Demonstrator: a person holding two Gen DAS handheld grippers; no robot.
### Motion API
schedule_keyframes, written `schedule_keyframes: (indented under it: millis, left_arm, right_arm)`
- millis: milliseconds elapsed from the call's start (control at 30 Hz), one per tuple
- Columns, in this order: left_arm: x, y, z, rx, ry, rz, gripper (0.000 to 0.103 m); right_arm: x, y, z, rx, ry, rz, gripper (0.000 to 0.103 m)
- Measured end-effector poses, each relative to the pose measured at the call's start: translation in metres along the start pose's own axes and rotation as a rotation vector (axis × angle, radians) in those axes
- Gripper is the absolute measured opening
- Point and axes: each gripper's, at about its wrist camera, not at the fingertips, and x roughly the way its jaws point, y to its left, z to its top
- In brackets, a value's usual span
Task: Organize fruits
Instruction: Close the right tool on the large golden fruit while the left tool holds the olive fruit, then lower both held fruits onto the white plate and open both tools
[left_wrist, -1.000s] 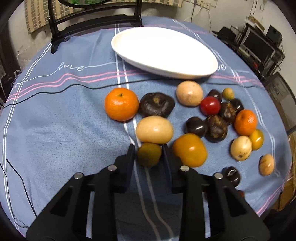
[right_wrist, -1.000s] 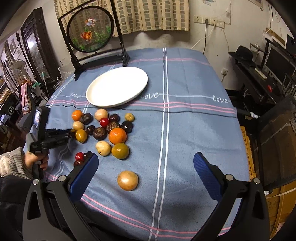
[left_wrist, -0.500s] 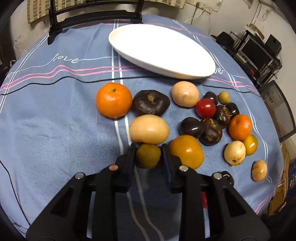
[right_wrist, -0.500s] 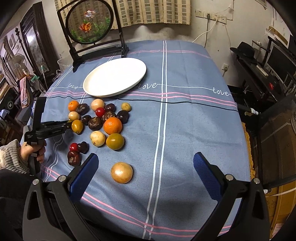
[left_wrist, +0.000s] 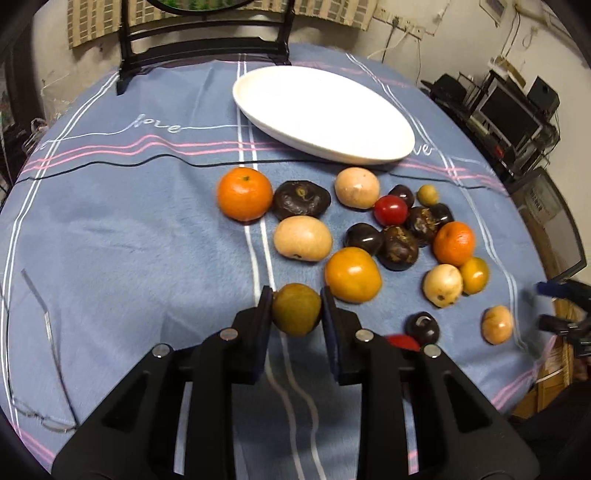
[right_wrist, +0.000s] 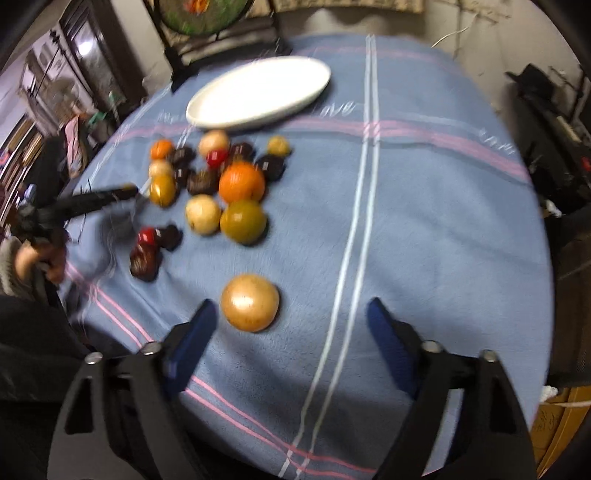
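Only readable writing anywhere is "love" stitched in white cursive on the blue plaid tablecloth (left_wrist: 110, 229), once at about 10 o'clock in the left wrist view and again, blurry, by the plate in the right one. No brand labels I can make out.

The left gripper (left_wrist: 296, 308) has its jaws pinching the small round olive-green fruit (left_wrist: 296, 309), both pads pressed against its sides. Compared with a second ago the fruit no longer sits tucked against the tan egg-shaped fruit (left_wrist: 303, 238); it's pulled clear, with bare cloth between them. The empty white oval plate (left_wrist: 325, 114) sits at 12 o'clock, past the pile: a bright orange mandarin (left_wrist: 244, 194), a wrinkly dark brown fruit (left_wrist: 301, 199), a red cherry tomato (left_wrist: 390, 210).

The right gripper (right_wrist: 291, 325) has dropped much closer to the table, and its blue-padded jaws are closing. The lone golden-tan round fruit (right_wrist: 250, 302) lies between them, just beside the left pad, nothing touching it yet. That view is motion-blurred.
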Motion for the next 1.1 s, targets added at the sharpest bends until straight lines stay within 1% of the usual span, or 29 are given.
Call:
schedule_keyframes:
  millis: [100, 167, 233, 267, 300, 367, 400, 433, 533, 600, 800, 933, 1100]
  left_arm:
    - [-0.012, 0.004, -0.006, -0.012, -0.005, 0.01, 0.026]
    - [-0.018, 0.008, -0.01, -0.022, -0.003, 0.026, 0.026]
    - [-0.02, 0.013, -0.014, -0.036, 0.004, 0.039, 0.026]
    - [-0.022, 0.015, -0.016, -0.043, 0.006, 0.044, 0.026]
    - [-0.023, 0.018, -0.018, -0.049, 0.007, 0.047, 0.026]
    - [-0.026, 0.02, -0.02, -0.055, 0.009, 0.054, 0.026]
    - [-0.026, 0.021, -0.02, -0.055, 0.009, 0.055, 0.026]
    - [-0.026, 0.021, -0.02, -0.054, 0.01, 0.055, 0.026]
    - [-0.024, 0.02, -0.018, -0.051, 0.01, 0.05, 0.026]
    - [-0.023, 0.019, -0.015, -0.043, 0.003, 0.046, 0.026]
    - [-0.017, 0.012, 0.001, -0.021, -0.015, 0.022, 0.026]
    - [-0.01, 0.007, 0.029, -0.016, -0.038, -0.007, 0.026]
    - [0.006, -0.005, 0.076, 0.032, -0.072, -0.021, 0.027]
  right_arm:
    - [0.02, 0.005, 0.004, -0.011, 0.038, 0.041, 0.08]
    - [0.03, 0.013, 0.006, -0.04, 0.058, 0.056, 0.077]
    - [0.04, 0.022, 0.006, -0.086, 0.092, 0.061, 0.067]
    - [0.048, 0.029, 0.005, -0.117, 0.115, 0.06, 0.063]
    - [0.051, 0.032, 0.005, -0.132, 0.127, 0.054, 0.057]
    - [0.053, 0.037, 0.004, -0.168, 0.119, 0.017, 0.055]
    - [0.053, 0.037, 0.004, -0.169, 0.118, 0.013, 0.052]
    - [0.053, 0.036, 0.004, -0.162, 0.116, 0.026, 0.046]
    - [0.05, 0.036, 0.005, -0.173, 0.113, 0.027, 0.045]
    - [0.045, 0.036, 0.008, -0.178, 0.096, 0.02, 0.045]
    - [0.02, 0.015, 0.031, -0.08, 0.002, 0.002, 0.045]
    - [0.007, 0.005, 0.057, -0.056, -0.055, 0.008, 0.045]
    - [0.011, 0.015, 0.103, -0.101, -0.097, 0.015, 0.045]
